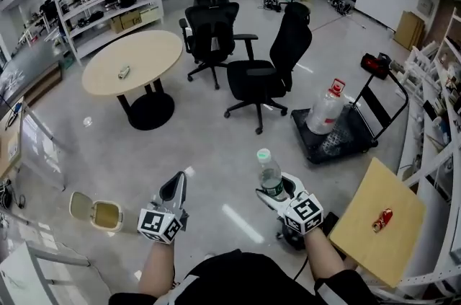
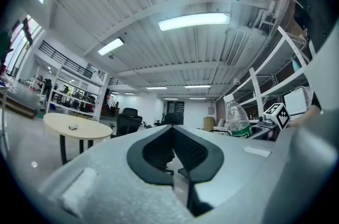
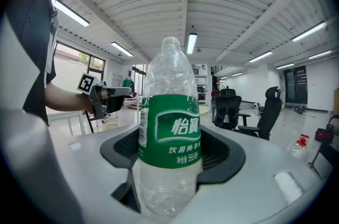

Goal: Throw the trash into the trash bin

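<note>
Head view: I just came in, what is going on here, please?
A person holds a two-jaw gripper in each hand. The right gripper is closed on an empty plastic water bottle with a green label, held upright above the floor. The left gripper is shut and holds nothing. The trash bin stands on the floor at the lower left with its lid open; the bottle is not in it yet.
</note>
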